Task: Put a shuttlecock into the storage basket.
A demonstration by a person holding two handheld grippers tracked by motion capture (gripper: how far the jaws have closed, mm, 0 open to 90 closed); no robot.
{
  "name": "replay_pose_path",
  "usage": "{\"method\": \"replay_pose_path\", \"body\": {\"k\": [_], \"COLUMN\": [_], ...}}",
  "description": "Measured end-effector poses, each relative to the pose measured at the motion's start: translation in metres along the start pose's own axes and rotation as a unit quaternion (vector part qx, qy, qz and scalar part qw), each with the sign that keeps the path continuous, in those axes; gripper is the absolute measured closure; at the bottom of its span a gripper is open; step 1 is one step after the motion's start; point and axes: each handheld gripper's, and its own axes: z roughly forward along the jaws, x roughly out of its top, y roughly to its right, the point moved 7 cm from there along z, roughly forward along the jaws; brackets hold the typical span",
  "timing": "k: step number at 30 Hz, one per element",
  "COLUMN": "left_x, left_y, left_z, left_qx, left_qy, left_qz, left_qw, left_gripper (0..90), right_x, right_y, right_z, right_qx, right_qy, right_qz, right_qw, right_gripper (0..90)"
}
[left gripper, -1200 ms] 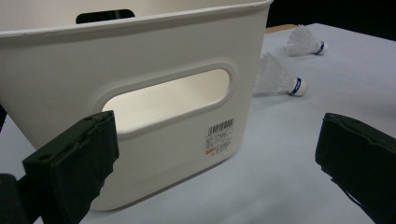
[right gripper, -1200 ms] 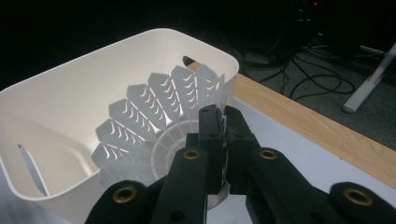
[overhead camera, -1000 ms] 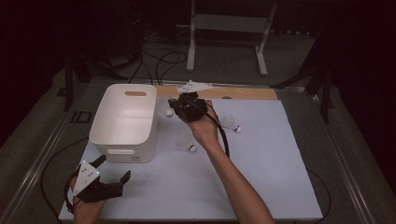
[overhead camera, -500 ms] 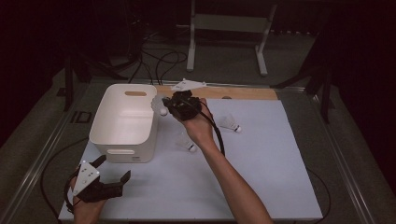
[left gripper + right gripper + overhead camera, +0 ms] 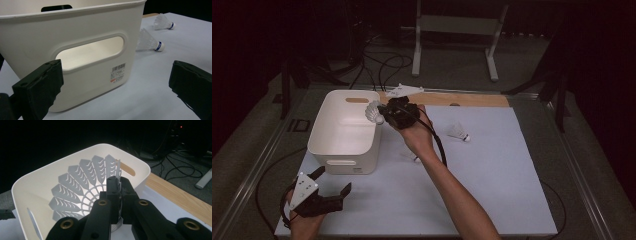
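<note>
The right gripper (image 5: 384, 114) holds a white shuttlecock (image 5: 373, 111) by the edge of its skirt, with the jaws closed tight on it. In the right gripper view the shuttlecock (image 5: 82, 187) hangs just over the right rim of the white bin (image 5: 75, 160), above the open inside of it. The bin (image 5: 343, 150) stands on the left part of the white mat (image 5: 492, 200), near the far edge.

The left gripper (image 5: 332, 192) rests at the near left corner of the mat, its jaws wide open and holding nothing. In the left gripper view the bin's near wall with a handle hole (image 5: 90, 53) stands close in front.

Two more shuttlecocks lie on the mat: one (image 5: 459, 133) well to the right, one (image 5: 412, 157) just beside the right forearm. The near and right parts of the mat give free room.
</note>
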Motion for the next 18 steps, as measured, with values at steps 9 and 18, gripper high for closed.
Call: {"method": "replay_pose_path", "body": {"k": [9,18], "left_x": [0.0,0.0], "left_y": [-0.001,-0.001], "left_z": [0.0,0.0], "left_qx": [0.002,0.003], "left_qy": [0.0,0.001], "left_qz": [-0.001,-0.001], "left_qw": [1.0,1.0], "left_gripper": [0.0,0.0], "right_x": [0.0,0.003], "right_y": [-0.006,-0.015], "right_z": [0.006,0.011], "right_qx": [0.004,0.012], "right_qy": [-0.004,-0.004], "right_qz": [-0.007,-0.011], "right_qw": [1.0,0.9999], "right_gripper": [88.1,88.0]}}
